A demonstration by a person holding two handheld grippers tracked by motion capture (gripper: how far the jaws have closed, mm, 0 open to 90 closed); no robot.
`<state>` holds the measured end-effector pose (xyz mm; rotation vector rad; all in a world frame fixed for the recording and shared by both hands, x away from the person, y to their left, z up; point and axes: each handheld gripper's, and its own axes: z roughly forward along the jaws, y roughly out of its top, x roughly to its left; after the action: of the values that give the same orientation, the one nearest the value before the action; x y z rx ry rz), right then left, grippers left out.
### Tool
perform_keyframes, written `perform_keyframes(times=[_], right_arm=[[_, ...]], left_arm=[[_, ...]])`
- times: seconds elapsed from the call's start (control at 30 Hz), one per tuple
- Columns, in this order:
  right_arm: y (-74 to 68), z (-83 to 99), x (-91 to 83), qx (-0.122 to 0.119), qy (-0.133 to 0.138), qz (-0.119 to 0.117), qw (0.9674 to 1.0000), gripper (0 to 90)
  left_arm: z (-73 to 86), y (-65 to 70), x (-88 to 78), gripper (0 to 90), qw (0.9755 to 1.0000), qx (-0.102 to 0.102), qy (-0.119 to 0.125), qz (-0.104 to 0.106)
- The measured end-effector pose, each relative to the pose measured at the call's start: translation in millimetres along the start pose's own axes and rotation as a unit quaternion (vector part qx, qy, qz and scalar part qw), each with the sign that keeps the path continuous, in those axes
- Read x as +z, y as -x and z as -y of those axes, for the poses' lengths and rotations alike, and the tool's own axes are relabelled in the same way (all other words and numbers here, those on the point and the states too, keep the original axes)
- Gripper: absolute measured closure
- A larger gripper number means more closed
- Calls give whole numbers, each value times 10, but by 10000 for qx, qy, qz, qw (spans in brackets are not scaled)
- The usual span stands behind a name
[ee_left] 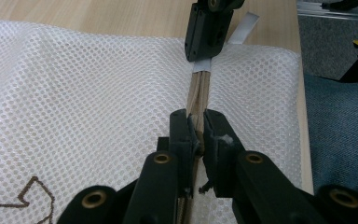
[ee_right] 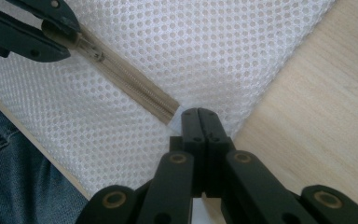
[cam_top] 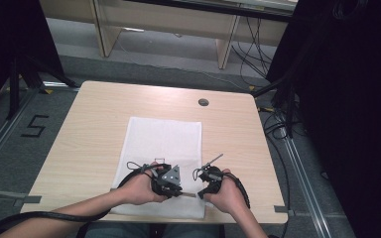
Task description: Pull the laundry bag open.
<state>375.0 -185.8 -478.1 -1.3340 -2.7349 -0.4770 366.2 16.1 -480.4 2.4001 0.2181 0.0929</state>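
Observation:
A white mesh bag (cam_top: pixel 163 139) lies flat on the wooden table (cam_top: pixel 94 129), its beige zipper (ee_left: pixel 198 88) running along the near edge. My left gripper (cam_top: pixel 178 192) is shut on the zipper pull; in the left gripper view its jaws (ee_left: pixel 196 122) pinch the zipper line. My right gripper (cam_top: pixel 200 194) faces it a short way along the zipper. Seen in the right gripper view, that gripper (ee_right: pixel 199 114) is shut on the bag's white end tab, where the zipper (ee_right: pixel 135 88) stops. The left gripper (ee_right: pixel 28 28) shows there at the zipper's other end.
A round cable hole (cam_top: pixel 203 102) sits in the table's far side. A brown stitched mark (ee_left: pixel 28 196) is on the mesh. The person's jeans (ee_right: pixel 9 177) lie just below the table's near edge. Desk legs and cables stand beyond the table.

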Motion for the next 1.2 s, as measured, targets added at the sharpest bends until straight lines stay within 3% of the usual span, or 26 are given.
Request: perform_keyframes(times=[0.1, 0.2, 0.3, 0.4, 0.43, 0.47, 0.53, 0.67, 0.7, 0.77, 0.93, 1.03, 1.2], right_arm=[[1, 3, -4, 23, -16, -8, 10000, 900], [9, 3, 0, 0, 3, -20, 10000, 900], [-3, 1, -3, 61, -37, -2, 10000, 900], [-5, 3, -5, 82, -38, -7, 10000, 900], [4, 1, 1, -8, 7, -6, 10000, 900], [-2, 1, -3, 54, -33, -5, 10000, 900], [-5, 2, -4, 84, -42, -9, 10000, 900], [2, 3, -2, 35, -14, -10, 10000, 900], [3, 3, -4, 51, -27, -15, 10000, 900], [5, 3, -3, 52, -27, -22, 10000, 900], [6, 4, -3, 43, -10, -33, 10000, 900], [8, 3, -3, 54, -29, -25, 10000, 900], [15, 1, 0, -20, 1, -30, 10000, 900]], left_arm=[[6, -13, -15, 822, 9999, 98, -61, -29], [12, -13, -23, 822, 10000, -24, -25, 12], [11, -22, -57, 822, 9999, 124, -37, -40], [29, -20, -65, 822, 10000, 68, -18, -26], [32, -28, -72, 822, 9998, 149, -102, -68], [38, -19, -69, 822, 10000, 14, -35, -24], [44, -20, -69, 822, 10000, -8, -14, -11], [55, -31, -90, 822, 10000, 51, -17, -33], [58, -26, -92, 822, 10000, -50, -34, -4], [64, -26, -101, 822, 10000, -64, 6, 9], [76, -32, -116, 822, 10000, 53, -36, -45], [96, -28, -132, 822, 10000, -82, -7, -44], [108, -33, -146, 822, 10000, -46, 14, -59]])
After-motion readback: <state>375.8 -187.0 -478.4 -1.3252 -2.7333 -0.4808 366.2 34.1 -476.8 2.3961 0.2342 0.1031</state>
